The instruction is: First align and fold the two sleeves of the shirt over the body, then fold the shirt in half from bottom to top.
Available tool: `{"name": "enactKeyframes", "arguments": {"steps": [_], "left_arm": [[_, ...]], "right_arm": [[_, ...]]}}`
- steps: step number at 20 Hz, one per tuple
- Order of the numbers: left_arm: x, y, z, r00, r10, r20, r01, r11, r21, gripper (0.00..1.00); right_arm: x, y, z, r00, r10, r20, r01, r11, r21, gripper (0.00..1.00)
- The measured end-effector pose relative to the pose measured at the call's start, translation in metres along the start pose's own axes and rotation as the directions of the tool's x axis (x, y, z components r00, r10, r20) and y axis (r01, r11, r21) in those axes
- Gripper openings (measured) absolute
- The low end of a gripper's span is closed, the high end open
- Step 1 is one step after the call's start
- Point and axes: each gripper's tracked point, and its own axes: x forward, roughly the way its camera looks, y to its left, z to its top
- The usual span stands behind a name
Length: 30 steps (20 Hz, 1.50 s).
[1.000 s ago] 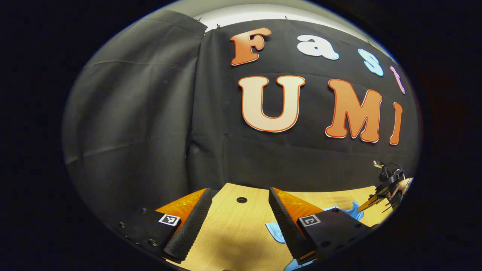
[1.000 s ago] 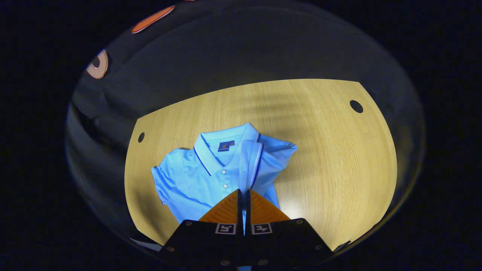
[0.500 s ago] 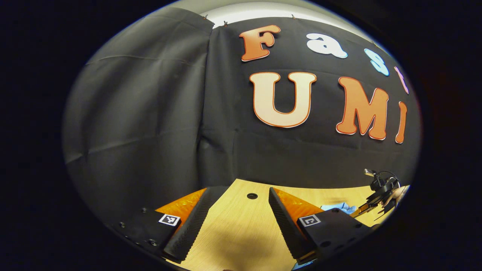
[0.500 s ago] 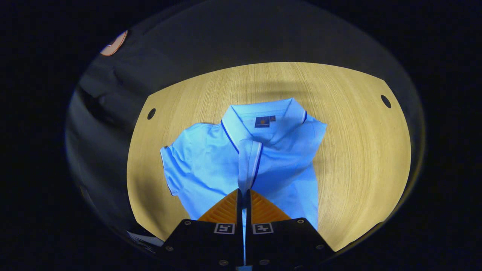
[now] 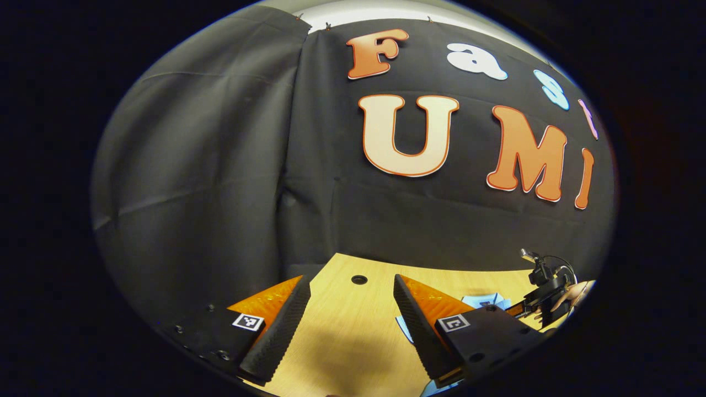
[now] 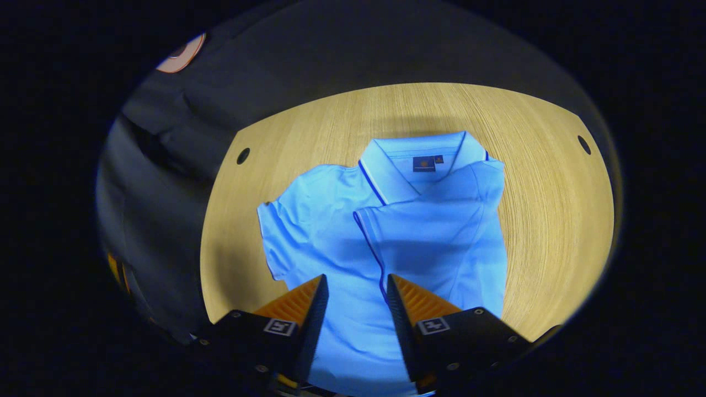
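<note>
The wooden table (image 6: 540, 182) carries the light blue polo shirt (image 6: 331, 231), which lies flat on its back with the collar (image 6: 424, 160) toward the far edge of the table, near the black booth wall. Taking the collar as the landmark: the sleeve on the right-hand side of the right gripper view (image 6: 441, 220) is folded inward over the body, its dark-trimmed hem running down the chest just below the collar, while the other sleeve (image 6: 273, 237) lies spread out flat, well to the left of the collar and resting on bare wood. The right gripper (image 6: 356, 286) hangs over the lower body of the shirt, well below the collar, with its two fingers parted and only blue cloth showing through the gap; nothing is between them, and whether the tips brush the fabric is hard to judge from this angle. In the left gripper view, the left gripper (image 5: 350, 286) is off to the side over bare table (image 5: 353, 331), its fingers spread wide with nothing between them, pointing toward the booth wall and a small round hole (image 5: 359, 279) in the tabletop. A bit of the blue shirt (image 5: 485, 300) peeks past its right finger, and beyond that the other gripper (image 5: 543, 286) appears small at the edge, with a hand (image 5: 571, 292) on it.
</note>
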Motion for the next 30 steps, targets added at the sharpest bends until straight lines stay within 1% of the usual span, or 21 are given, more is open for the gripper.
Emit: {"name": "enactKeyframes", "arguments": {"steps": [1,2,4,6,7,8,10,11,12,13,15,16,19,20,22,28,30], "left_arm": [[0.003,-0.003,-0.002,1.0,-0.005,-0.01,0.005,1.0,0.003,0.95],[0.006,-0.007,-0.006,1.0,-0.012,-0.019,0.012,1.0,0.007,0.98],[0.012,-0.021,-0.012,0.999,-0.022,-0.043,0.022,1.0,0.014,0.99],[0.022,-0.036,-0.021,0.996,-0.042,-0.081,0.043,0.999,0.002,0.98],[0.027,-0.044,-0.025,0.993,-0.059,-0.1,0.058,0.998,-0.01,0.98],[0.033,-0.052,-0.033,0.989,-0.076,-0.123,0.075,0.997,-0.018,0.99],[0.044,-0.069,-0.048,0.977,-0.106,-0.183,0.104,0.994,-0.023,0.99],[0.051,-0.078,-0.057,0.967,-0.124,-0.225,0.121,0.992,-0.028,0.99],[0.055,-0.085,-0.066,0.953,-0.135,-0.27,0.131,0.991,-0.032,0.99],[0.061,-0.091,-0.075,0.939,-0.145,-0.311,0.141,0.989,-0.037,1.0],[0.078,-0.107,-0.089,0.915,-0.163,-0.37,0.155,0.987,-0.052,0.99],[0.082,-0.111,-0.097,0.9,-0.176,-0.399,0.167,0.984,-0.057,0.99],[0.106,-0.123,-0.121,0.856,-0.169,-0.489,0.18,0.983,-0.026,0.99],[0.114,-0.132,-0.132,0.835,-0.181,-0.52,0.194,0.981,-0.03,1.0],[0.128,-0.143,-0.152,0.791,-0.194,-0.58,0.199,0.979,-0.055,0.99],[0.153,-0.152,-0.226,0.657,-0.151,-0.739,0.156,0.986,-0.063,0.99],[0.158,-0.15,-0.246,0.618,-0.127,-0.775,0.13,0.99,-0.059,1.0]], "right_arm": [[-0.003,-0.002,0.0,1.0,-0.013,0.012,0.013,1.0,-0.016,0.75],[-0.007,-0.003,-0.001,0.999,-0.024,0.026,0.025,0.999,-0.034,0.9],[-0.016,-0.003,-0.001,0.998,-0.033,0.061,0.036,0.998,-0.057,0.99],[-0.027,0.0,-0.006,0.997,-0.019,0.079,0.023,0.998,-0.056,0.99],[-0.032,0.002,-0.008,0.996,-0.005,0.089,0.009,0.999,-0.042,1.0],[-0.038,0.003,-0.01,0.995,0.013,0.098,-0.011,1.0,-0.023,0.99],[-0.052,-0.002,-0.012,0.992,0.031,0.122,-0.034,0.999,0.019,0.99],[-0.058,-0.007,-0.013,0.99,0.031,0.135,-0.035,0.999,0.031,1.0],[-0.062,-0.014,-0.015,0.99,0.028,0.14,-0.033,0.999,0.035,0.99],[-0.066,-0.025,-0.016,0.989,0.006,0.148,-0.012,0.999,0.039,0.98],[-0.073,-0.05,-0.016,0.984,-0.048,0.171,0.041,0.998,0.04,0.99],[-0.075,-0.057,-0.017,0.982,-0.063,0.18,0.054,0.997,0.051,0.98],[-0.08,-0.074,-0.022,0.98,-0.068,0.189,0.05,0.994,0.098,0.99],[-0.084,-0.08,-0.026,0.98,-0.064,0.186,0.044,0.993,0.111,0.99],[-0.087,-0.089,-0.031,0.982,-0.059,0.177,0.034,0.989,0.141,0.99],[-0.086,-0.114,-0.051,0.988,-0.041,0.152,0.006,0.975,0.222,0.99],[-0.087,-0.128,-0.056,0.988,-0.056,0.146,0.019,0.97,0.243,0.99]]}}
